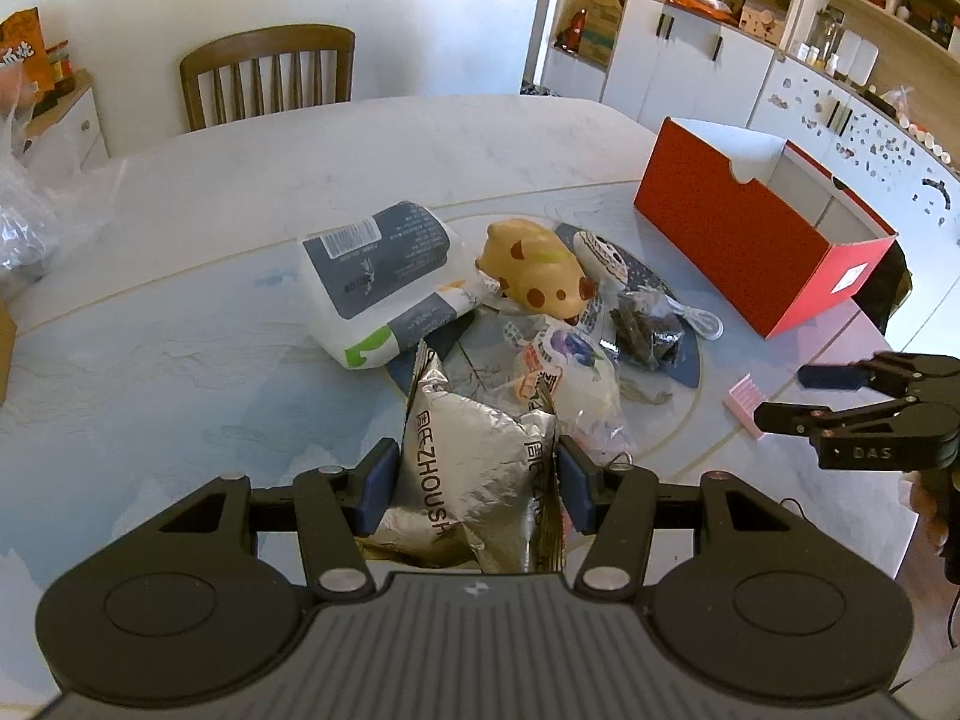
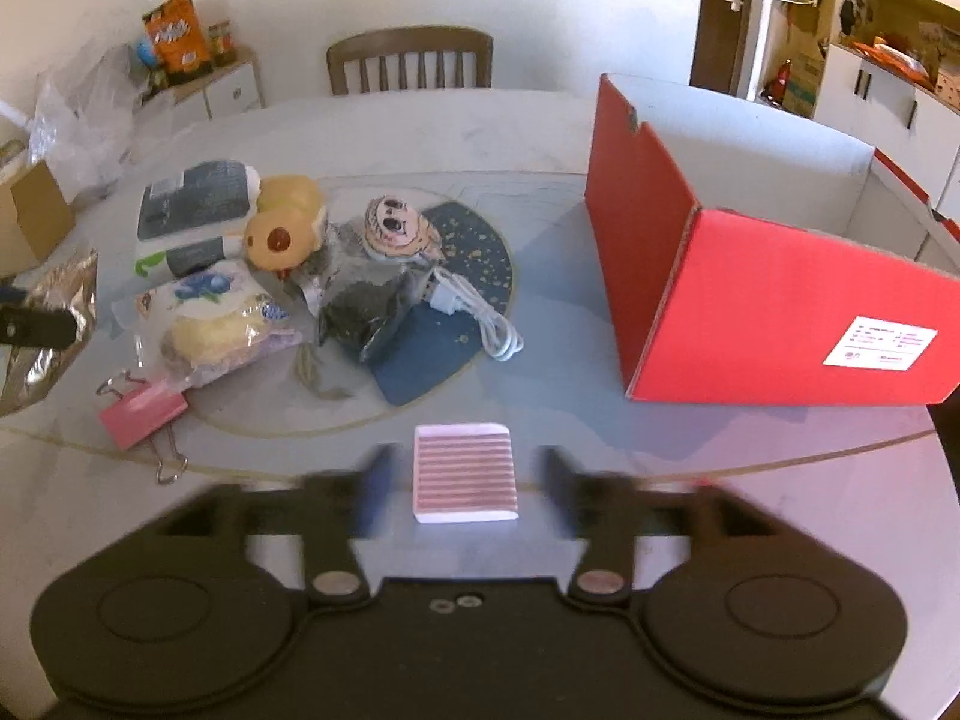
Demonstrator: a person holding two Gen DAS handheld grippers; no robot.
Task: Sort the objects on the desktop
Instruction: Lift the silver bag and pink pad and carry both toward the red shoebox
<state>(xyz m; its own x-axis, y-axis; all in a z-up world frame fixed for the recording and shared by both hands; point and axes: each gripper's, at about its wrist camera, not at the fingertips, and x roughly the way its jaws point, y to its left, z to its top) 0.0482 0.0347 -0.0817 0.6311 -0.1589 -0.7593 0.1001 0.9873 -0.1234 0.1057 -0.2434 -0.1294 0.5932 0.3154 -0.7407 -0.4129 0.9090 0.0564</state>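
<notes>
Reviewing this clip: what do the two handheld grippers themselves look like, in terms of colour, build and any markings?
Both are matte black linkage grippers. The left gripper has dark blue pads on its fingers, silver pivot pins, two round discs on the body and a ribbed grey housing with a small white logo. The right gripper matches that build, though its fingers are motion-blurred; seen from the left wrist view, its side carries the letters "DAS".

foil bag (image 1: 474, 468): crinkled silver, black lettering, upright between the left tool's pads, at the near edge
wipes pack (image 1: 384, 282): white and grey, flat, mid-tabletop
toy (image 1: 534, 270): yellow, brown spots, just beside the wipes
cable (image 2: 480, 318): white, coiled
pink pad (image 2: 465, 474): striped, flat, near edge
box (image 2: 750, 282): red, open, right side
</notes>
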